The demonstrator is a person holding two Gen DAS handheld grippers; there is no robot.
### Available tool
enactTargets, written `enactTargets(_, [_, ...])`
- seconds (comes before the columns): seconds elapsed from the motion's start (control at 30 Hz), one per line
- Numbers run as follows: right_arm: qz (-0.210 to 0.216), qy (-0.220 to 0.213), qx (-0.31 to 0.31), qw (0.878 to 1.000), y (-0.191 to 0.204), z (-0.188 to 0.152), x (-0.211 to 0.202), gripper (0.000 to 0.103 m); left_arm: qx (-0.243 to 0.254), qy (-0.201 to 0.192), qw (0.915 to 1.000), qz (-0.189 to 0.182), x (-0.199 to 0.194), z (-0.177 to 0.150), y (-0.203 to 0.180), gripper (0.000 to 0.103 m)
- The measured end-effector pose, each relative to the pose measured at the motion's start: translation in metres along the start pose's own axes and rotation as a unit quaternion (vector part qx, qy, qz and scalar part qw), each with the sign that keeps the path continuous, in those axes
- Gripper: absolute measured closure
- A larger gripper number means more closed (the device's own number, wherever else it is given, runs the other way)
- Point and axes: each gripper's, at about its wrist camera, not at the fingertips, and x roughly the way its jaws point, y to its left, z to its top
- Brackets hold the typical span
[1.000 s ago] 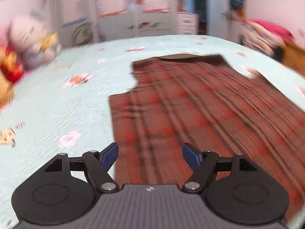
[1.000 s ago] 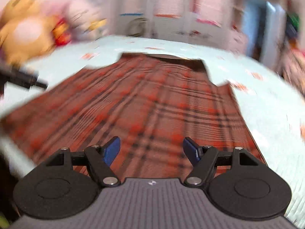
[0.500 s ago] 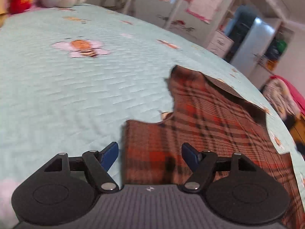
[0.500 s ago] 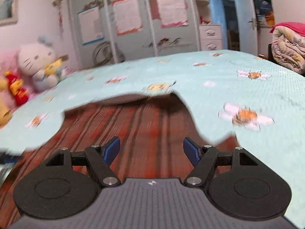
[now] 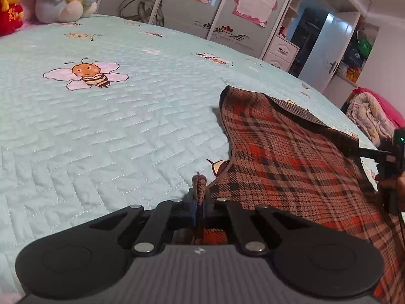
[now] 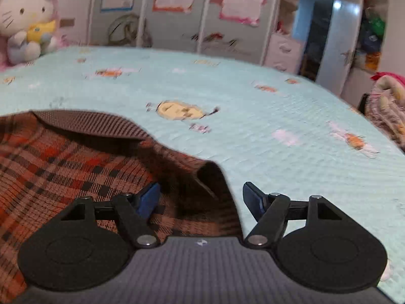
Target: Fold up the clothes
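A red and brown plaid garment (image 5: 291,162) lies flat on the pale teal quilted bedspread (image 5: 101,131). My left gripper (image 5: 200,204) is shut on its left edge, just below the armhole, and a small pinch of plaid cloth sticks up between the pads. In the right wrist view the garment (image 6: 63,164) fills the lower left, with its ribbed neckline at the top. My right gripper (image 6: 201,197) sits over the shoulder corner beside the neckline. Its jaws are closing, with a raised fold of the cloth between them and the pads still apart. That right gripper (image 5: 387,162) also shows at the left wrist view's right edge.
Plush toys (image 5: 63,0) sit at the far left of the bed; a white cat plush (image 6: 27,25) shows in the right wrist view. Wardrobe doors with posters (image 5: 197,2) stand behind. A heap of bedding (image 5: 372,111) lies off the bed's right side.
The left gripper slid to the garment's left edge and closed on it. The right gripper swept right to the shoulder corner by the neckline, and its jaws have narrowed.
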Motion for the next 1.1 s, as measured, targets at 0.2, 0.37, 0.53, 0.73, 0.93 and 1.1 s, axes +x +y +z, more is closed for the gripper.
enactTargets(0.2, [0.009,0.002,0.061,0.998,-0.012,0.006,0.012,0.097,-0.012,0.015,0.9994,-0.029,-0.006,0.000,0.007,0.082])
enactTargets(0.37, [-0.008,0.002,0.077,0.997,-0.020,0.020,0.023,0.102,0.023,0.004,0.9995,-0.022,-0.001,0.003,-0.005,0.102])
enactTargets(0.53, [-0.054,-0.003,0.070,0.996,-0.024,0.032,0.036,0.103,0.049,-0.032,0.9982,-0.010,0.018,0.035,-0.012,0.102])
enactTargets(0.73, [-0.027,0.016,0.156,0.987,-0.060,0.024,0.051,0.078,0.114,0.011,0.9934,-0.004,0.050,0.039,-0.031,0.096])
enactTargets(0.93, [0.038,-0.078,0.284,0.955,-0.123,-0.017,-0.038,0.061,0.099,-0.006,0.9947,0.029,0.010,0.010,-0.020,0.031])
enactTargets(1.1, [0.065,-0.027,0.212,0.975,-0.133,-0.054,-0.101,0.061,0.085,0.001,0.9952,0.047,-0.016,-0.011,-0.013,0.031])
